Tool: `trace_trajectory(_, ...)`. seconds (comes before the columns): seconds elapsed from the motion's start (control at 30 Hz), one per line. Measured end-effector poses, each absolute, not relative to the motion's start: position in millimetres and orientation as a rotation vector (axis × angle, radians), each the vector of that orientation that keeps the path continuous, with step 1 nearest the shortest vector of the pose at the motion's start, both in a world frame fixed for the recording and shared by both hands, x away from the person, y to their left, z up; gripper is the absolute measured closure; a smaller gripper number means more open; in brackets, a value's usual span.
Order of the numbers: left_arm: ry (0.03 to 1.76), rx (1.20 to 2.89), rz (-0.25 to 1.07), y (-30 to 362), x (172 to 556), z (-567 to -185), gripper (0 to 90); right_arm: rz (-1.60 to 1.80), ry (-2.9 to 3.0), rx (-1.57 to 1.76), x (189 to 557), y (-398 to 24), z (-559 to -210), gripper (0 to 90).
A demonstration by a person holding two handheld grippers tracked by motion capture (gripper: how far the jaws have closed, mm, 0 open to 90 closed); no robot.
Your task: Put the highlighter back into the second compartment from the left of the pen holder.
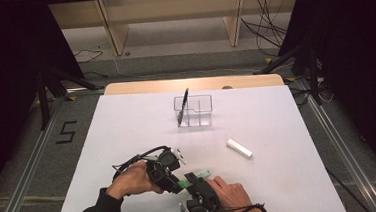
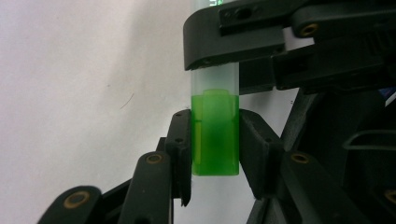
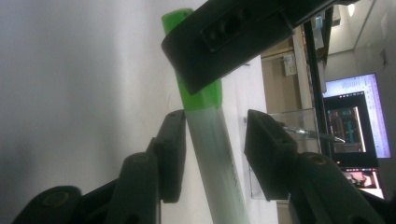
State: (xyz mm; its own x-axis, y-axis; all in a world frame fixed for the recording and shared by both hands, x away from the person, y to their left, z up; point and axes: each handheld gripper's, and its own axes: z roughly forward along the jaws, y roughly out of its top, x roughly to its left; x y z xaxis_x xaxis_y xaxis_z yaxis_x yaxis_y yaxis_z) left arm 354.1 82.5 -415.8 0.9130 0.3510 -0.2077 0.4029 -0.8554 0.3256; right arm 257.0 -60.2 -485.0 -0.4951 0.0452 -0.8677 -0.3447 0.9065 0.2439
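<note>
the green highlighter (image 1: pixel 193 177) lies low near the front edge of the worktop (image 1: pixel 127 130), well in front of the clear organiser (image 1: pixel 194 110) that stands toward the far edge. the left gripper (image 1: pixel 173 174) has its fingers (image 2: pixel 180 140) pinching the highlighter's green cap end on both sides. the right gripper (image 1: pixel 197 185) has its fingers (image 3: pixel 170 144) spread around the pale barrel (image 3: pixel 219 163), one finger touching it, the other standing off with a gap. a black pen (image 1: pixel 183 106) leans in the organiser's left compartment. a white eraser (image 1: pixel 239 148) lies in front and to the right of the organiser, apart from both hands. open worktop stretches between the organiser and the grippers, and to the organiser's left.
</note>
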Motion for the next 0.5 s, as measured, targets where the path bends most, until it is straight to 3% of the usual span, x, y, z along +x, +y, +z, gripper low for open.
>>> trace_trajectory(0.5, 0.576, 2.706, -0.228, 82.0, 355.6, -417.9, 66.4, 0.414, 1.994, -0.303, 254.2, -58.8, -494.1, 73.4)
